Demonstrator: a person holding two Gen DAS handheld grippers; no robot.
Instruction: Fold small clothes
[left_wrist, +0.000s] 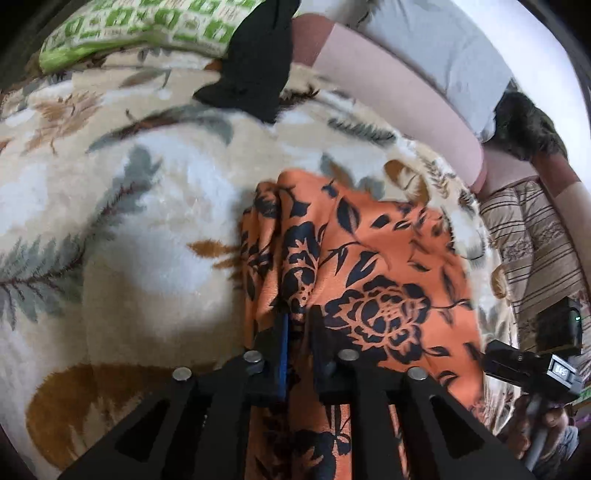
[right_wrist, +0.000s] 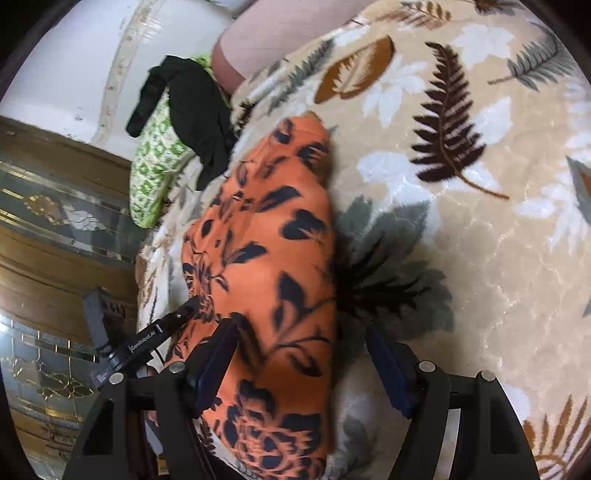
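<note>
An orange garment with black flowers lies on a leaf-patterned plush blanket. My left gripper is shut on a bunched fold of the garment's near edge. The right gripper shows at the right edge of the left wrist view. In the right wrist view the garment lies lengthwise, folded along its right side. My right gripper is open, its jaws wide apart over the garment's near part. The left gripper shows at the garment's left edge.
A black garment lies over a green patterned pillow at the far side; both show in the right wrist view. A pink headboard runs behind. A wooden cabinet with glass stands beside the bed.
</note>
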